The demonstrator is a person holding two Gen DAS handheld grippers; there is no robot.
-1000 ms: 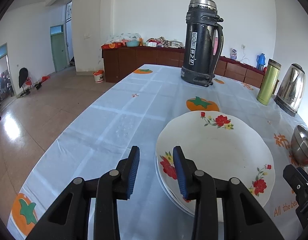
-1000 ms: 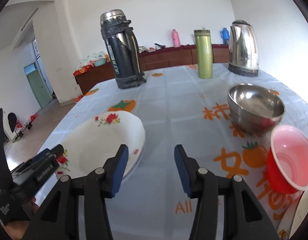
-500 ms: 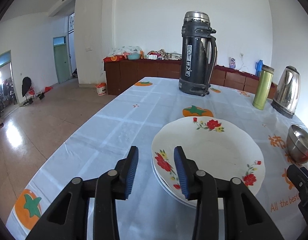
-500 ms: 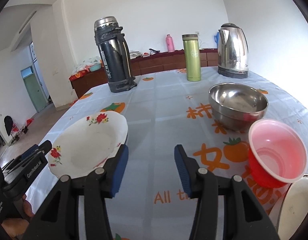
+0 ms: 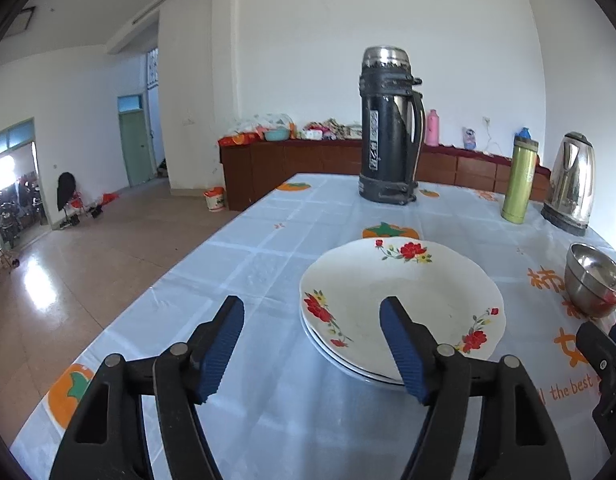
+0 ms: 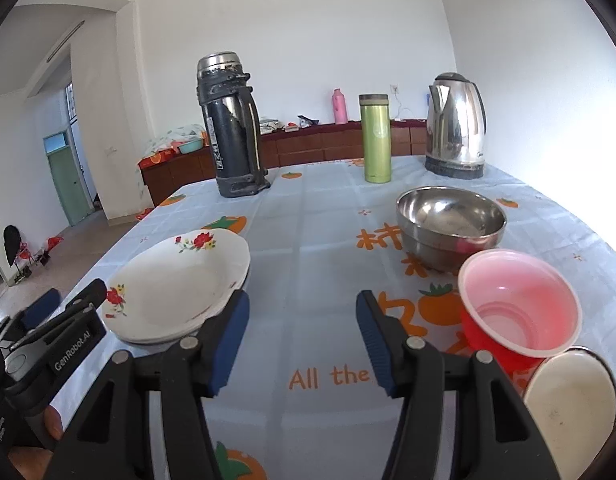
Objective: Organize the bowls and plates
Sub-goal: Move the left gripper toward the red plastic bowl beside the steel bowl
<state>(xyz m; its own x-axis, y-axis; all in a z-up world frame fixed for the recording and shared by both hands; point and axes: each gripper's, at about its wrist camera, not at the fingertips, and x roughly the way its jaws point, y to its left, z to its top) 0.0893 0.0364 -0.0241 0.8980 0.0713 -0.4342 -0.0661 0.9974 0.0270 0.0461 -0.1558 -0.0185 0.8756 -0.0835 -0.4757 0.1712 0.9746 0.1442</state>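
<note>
The flowered plates [image 5: 400,300] lay stacked on the worktop [image 5: 267,264], one nested on the other, with the left tool [image 5: 312,344] low in front of them. Its jaws were opening and held nothing; the stack's near rim sat between the pads without touching either. The right tool [image 6: 301,336] was also opening and empty, over bare cloth between the plate stack and the bowls. To its right stood the steel bowl [image 6: 450,220], the red plastic bowl [image 6: 520,304] just in front of it, and a white bowl [image 6: 568,396] at the frame's edge.

The likeliest trouble lay with the bowls — three different sizes and materials, close together. A reach for the light red bowl could probably knock the white one or push the red against the steel, and thin plastic might flex or slip under a pinch. The left tool could also clip the plates' rim and shift the upper plate off centre.
</note>
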